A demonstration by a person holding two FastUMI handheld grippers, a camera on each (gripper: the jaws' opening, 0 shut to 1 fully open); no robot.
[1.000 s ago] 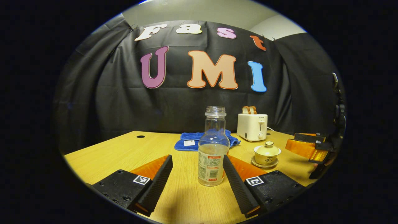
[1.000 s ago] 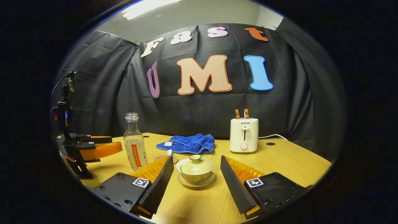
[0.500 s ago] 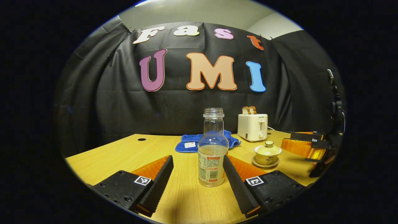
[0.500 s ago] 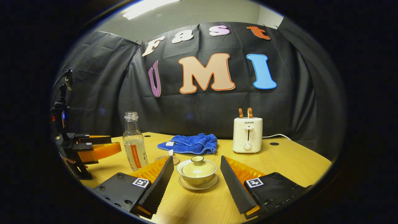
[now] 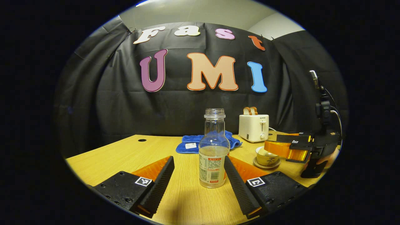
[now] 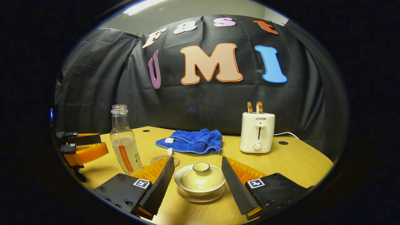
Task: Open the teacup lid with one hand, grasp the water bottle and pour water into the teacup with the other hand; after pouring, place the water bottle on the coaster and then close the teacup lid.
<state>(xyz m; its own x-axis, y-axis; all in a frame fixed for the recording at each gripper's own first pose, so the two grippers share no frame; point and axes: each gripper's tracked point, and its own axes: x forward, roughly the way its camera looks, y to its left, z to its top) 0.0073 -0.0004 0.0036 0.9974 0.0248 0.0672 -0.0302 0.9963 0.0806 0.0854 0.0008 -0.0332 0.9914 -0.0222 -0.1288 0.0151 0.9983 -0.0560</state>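
The teacup [image 6: 200, 179] sits on its saucer [image 6: 200, 196] on the counter [image 6: 300, 164], lid [image 6: 200, 178] still on, its small knob [image 6: 201, 167] pointing straight up. We see it dead ahead of the right tool [image 6: 197, 184], between that tool's two spread fingers, neither one touching the cup. We judge the lid is the first thing to lift, and the knob lies just above and forward of the finger line, so the right tool is the nearer one and needs to rise a little and close on the knob.

The water bottle [image 5: 213, 153] stands upright, uncapped and partly filled, its long axis vertical. It is straight in front of the left tool [image 5: 198, 179], whose fingers are also spread wide, one on each side of the bottle's lower body with gaps showing.

In the right gripper view the coaster [image 6: 165, 160] lies flat between bottle and teacup, just beside the bottle. Farther back are a blue cloth [image 6: 192, 141] and a toaster [image 6: 257, 132].
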